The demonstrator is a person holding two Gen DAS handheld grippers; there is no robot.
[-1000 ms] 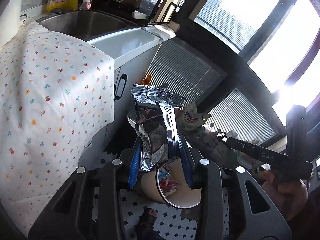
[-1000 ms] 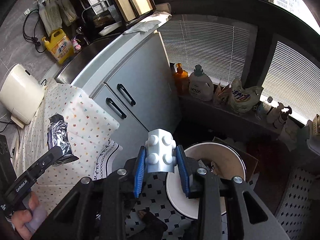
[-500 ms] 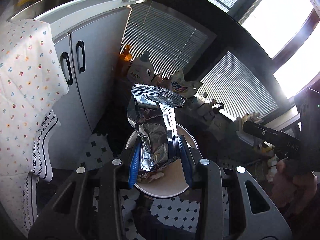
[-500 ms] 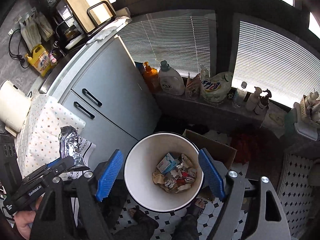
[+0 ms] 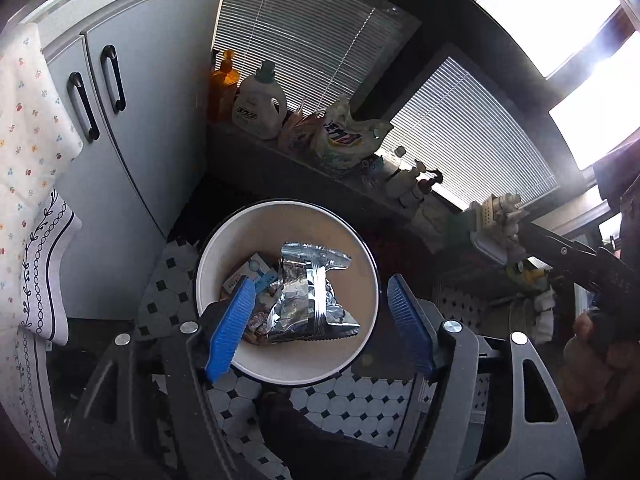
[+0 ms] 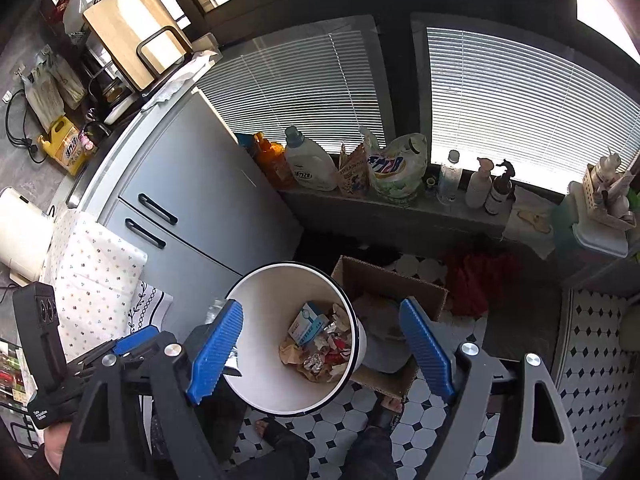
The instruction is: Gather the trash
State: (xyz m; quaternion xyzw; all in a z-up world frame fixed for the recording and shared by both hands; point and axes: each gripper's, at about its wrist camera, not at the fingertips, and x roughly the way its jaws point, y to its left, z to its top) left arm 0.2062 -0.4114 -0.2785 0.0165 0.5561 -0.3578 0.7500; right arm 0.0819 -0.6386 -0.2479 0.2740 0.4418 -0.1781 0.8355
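A white trash bin stands on the tiled floor below both grippers; it also shows in the right wrist view. A crumpled silver foil bag is between my open left fingers, free of them, over the trash inside the bin. My left gripper is open and empty above the bin. My right gripper is open and empty above the same bin, where a blue-and-white carton and wrappers lie. The left gripper shows at the lower left of the right wrist view.
Grey cabinet doors stand left of the bin, with a flowered cloth hanging beside them. A cardboard box sits right of the bin. Detergent bottles line a low ledge under the blinds. My feet are on the tiles.
My left gripper opened and let go of the foil bag, which dropped toward the bin. My right gripper, which released the white block earlier, stays open over the bin.
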